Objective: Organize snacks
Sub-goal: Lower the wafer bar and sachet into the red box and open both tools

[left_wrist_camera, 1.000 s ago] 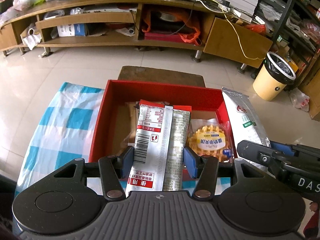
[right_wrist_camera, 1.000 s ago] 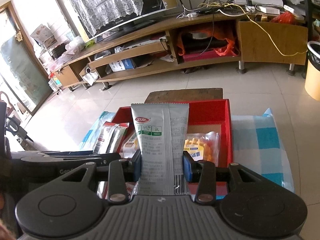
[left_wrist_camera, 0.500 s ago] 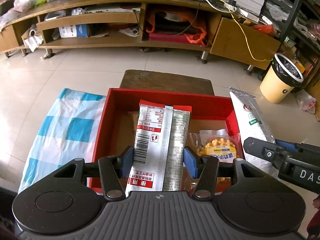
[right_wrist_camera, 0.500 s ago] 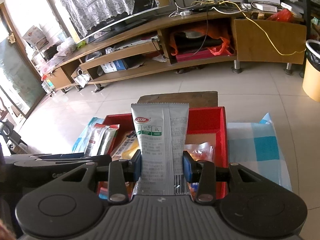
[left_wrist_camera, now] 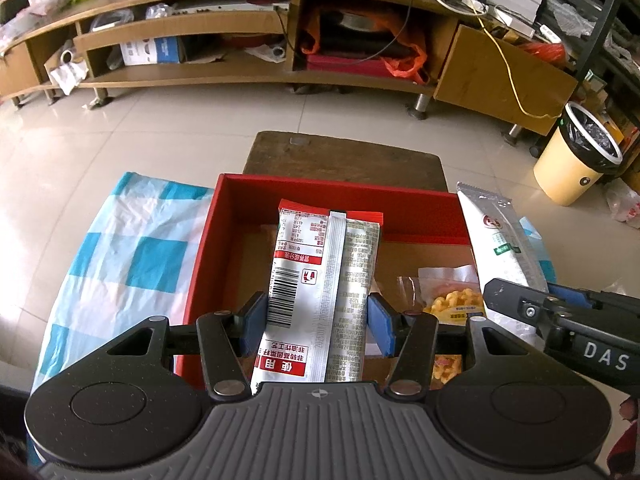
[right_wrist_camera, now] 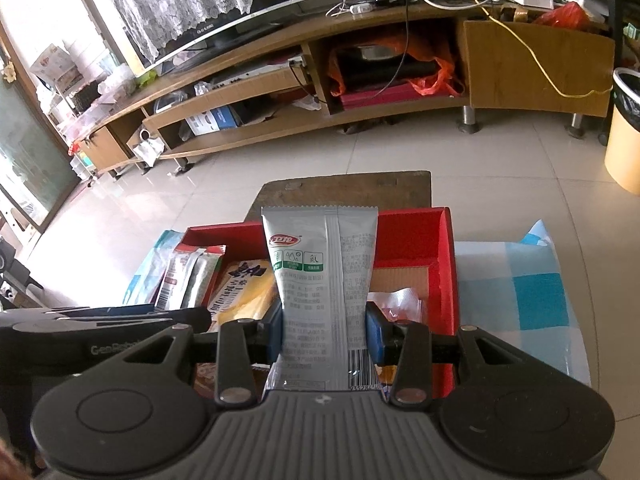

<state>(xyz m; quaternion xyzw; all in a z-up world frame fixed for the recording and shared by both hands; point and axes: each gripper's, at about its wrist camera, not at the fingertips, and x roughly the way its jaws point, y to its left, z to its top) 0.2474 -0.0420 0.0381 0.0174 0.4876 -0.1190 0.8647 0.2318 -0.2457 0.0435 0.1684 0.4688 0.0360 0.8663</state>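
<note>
My left gripper is shut on a red-and-silver snack packet and holds it over the red box. My right gripper is shut on a grey-and-green snack packet, also over the red box. The grey packet also shows in the left wrist view at the right, with the right gripper below it. In the box lie a waffle packet and a yellow packet. The left gripper's packet shows in the right wrist view.
The box sits on a blue-and-white checked cloth over a small table, with a brown wooden stool behind it. A long wooden TV cabinet runs along the back. A yellow waste bin stands on the tiled floor at the right.
Both grippers have pulled back and risen a little with their packets still held. The box looks farther away and more of the floor and stool shows.
</note>
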